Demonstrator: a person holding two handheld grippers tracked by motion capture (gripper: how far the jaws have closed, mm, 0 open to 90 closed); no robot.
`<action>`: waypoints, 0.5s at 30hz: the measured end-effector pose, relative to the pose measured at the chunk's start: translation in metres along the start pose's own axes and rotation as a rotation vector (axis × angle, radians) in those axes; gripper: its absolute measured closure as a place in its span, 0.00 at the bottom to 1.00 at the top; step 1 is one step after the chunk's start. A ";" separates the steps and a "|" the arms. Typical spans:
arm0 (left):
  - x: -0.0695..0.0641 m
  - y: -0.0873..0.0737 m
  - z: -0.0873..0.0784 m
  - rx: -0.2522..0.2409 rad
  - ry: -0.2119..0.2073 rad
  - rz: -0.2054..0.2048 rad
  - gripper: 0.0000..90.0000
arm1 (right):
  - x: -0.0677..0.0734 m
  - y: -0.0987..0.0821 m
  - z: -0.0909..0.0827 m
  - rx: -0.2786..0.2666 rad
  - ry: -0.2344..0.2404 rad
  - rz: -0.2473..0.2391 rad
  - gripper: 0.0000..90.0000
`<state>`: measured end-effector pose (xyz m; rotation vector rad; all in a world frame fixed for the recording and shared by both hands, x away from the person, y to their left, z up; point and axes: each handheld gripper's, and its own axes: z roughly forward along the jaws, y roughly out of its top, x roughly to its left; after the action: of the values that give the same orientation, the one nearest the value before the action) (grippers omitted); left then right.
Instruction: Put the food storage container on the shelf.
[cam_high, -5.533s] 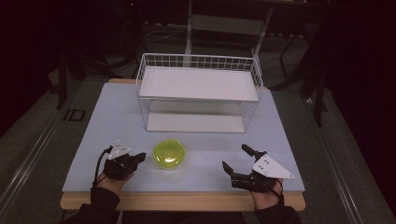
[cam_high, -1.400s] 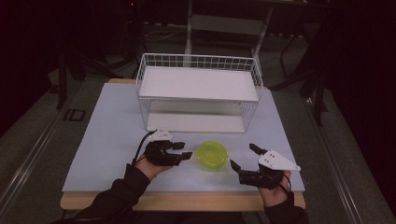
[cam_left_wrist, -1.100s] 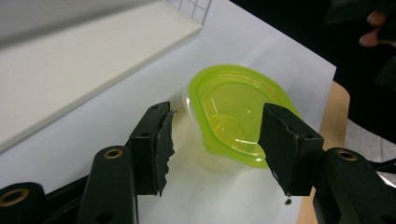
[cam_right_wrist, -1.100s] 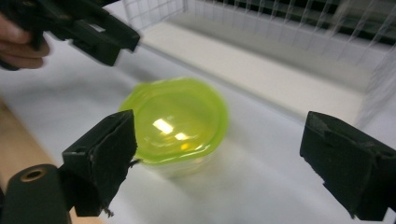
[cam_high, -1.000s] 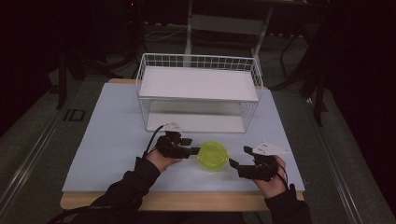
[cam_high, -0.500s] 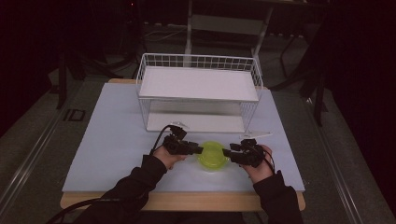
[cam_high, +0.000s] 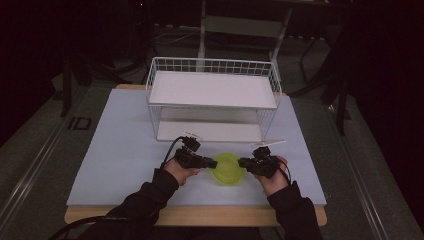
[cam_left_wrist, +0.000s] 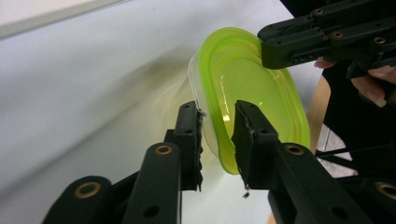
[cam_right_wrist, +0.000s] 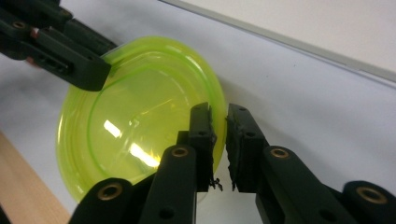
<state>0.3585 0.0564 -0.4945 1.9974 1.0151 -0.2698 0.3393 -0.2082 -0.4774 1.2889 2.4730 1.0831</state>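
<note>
Both grippers are now set at the bowl (cam_high: 227, 169), which sits on the table (cam_high: 115, 155) in front of the wire rack (cam_high: 212, 100). A second ago each was held off to its own side of the bowl with jaws spread; since then they have been brought in from left and right. The left gripper (cam_left_wrist: 217, 116) has just been closing, and the near rim is pinched between its jaws. The right gripper (cam_right_wrist: 219, 121) has just been closing too, and the opposite rim is caught in its nearly shut jaws. With the rim gripped at two opposite points, the bowl is judged ready to be lifted, probably toward the rack; an uneven lift could tilt it.
</note>
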 end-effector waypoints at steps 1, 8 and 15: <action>-0.001 0.000 -0.001 0.003 0.007 -0.015 0.84 | 0.002 0.001 0.000 -0.011 -0.006 -0.005 0.92; -0.006 -0.003 -0.004 -0.012 0.017 -0.085 0.90 | 0.011 0.003 -0.006 -0.006 -0.010 -0.048 0.92; -0.013 0.002 -0.015 -0.023 0.029 -0.062 0.92 | 0.016 0.003 -0.012 -0.034 -0.011 -0.080 0.92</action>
<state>0.3488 0.0601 -0.4772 1.9561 1.0950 -0.2626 0.3259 -0.2012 -0.4633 1.1731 2.4644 1.0904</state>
